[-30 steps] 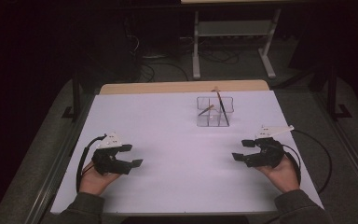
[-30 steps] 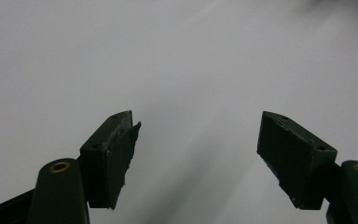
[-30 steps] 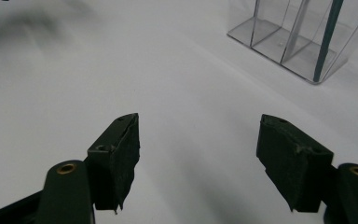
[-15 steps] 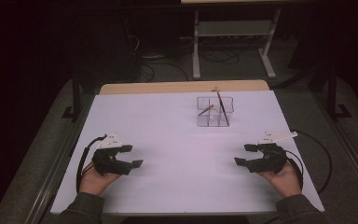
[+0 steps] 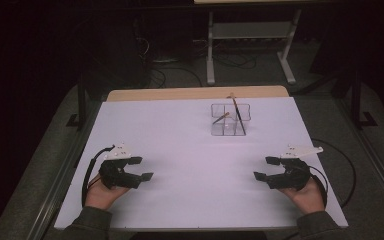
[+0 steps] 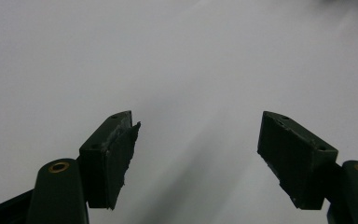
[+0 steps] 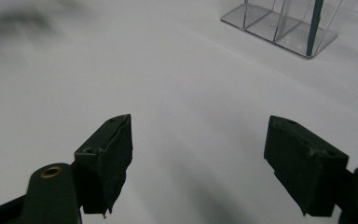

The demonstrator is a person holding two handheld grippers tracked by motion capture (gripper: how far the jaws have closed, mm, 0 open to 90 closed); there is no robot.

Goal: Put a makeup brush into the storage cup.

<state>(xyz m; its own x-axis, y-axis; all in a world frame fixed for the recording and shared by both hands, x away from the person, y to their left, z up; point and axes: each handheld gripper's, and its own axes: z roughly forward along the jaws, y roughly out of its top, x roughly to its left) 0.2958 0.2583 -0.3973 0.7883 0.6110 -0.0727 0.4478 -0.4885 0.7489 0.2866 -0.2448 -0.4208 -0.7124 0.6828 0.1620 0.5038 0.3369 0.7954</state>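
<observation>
Resting both hands low on the white worktop point(image 5: 190, 150), I have my left gripper point(image 5: 141, 168) near its left front corner and my right gripper point(image 5: 268, 168) near its right front corner, the two well apart and pointing toward each other across bare surface. In the left gripper view the jaws stand wide apart with nothing between them, just plain white sheet under them. My right gripper's jaws have just been opening; in the right gripper view they also stand wide with nothing between the pads. The nearest thing to them is the clear divided organiser point(image 5: 229, 120), which sits farther back on the worktop, right of centre and nearer my right gripper. A dark-handled brush point(image 5: 238, 116) leans in it, and a shorter brown stick point(image 5: 220, 118) lies tilted in a left compartment.
</observation>
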